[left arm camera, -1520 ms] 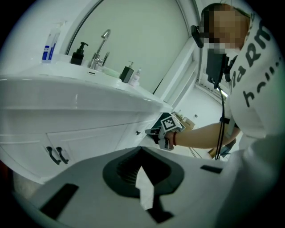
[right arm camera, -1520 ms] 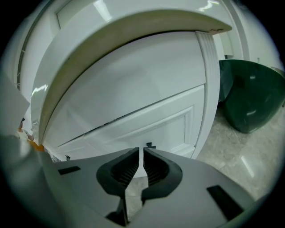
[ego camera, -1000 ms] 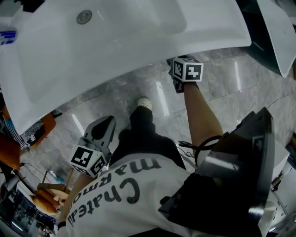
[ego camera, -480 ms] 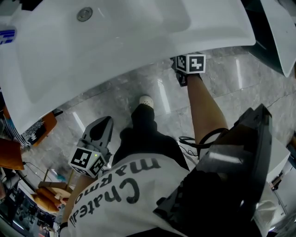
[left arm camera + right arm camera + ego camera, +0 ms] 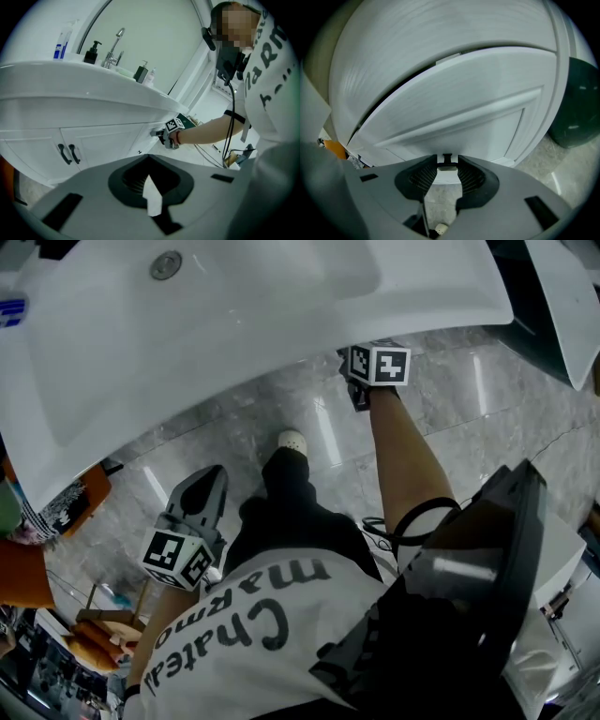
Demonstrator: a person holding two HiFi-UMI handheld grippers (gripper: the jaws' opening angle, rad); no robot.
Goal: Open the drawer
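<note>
the white panelled drawer front (image 5: 454, 108) sat just under the rim of the white ceramic basin (image 5: 234, 334), dead ahead at twelve o'clock from the right gripper (image 5: 447, 168). its jaws were clamped on the small dark drawer handle (image 5: 447, 158), so i'd judge the pull had to run straight back to six o'clock, toward the person. the left gripper (image 5: 150, 180), jaws together on nothing, hung well apart at seven o'clock, so the right was plainly the nearer.

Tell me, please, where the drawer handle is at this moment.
In the right gripper view, the drawer handle sits low in the centre, held between the jaws of the right claw, on the white drawer front.
</note>
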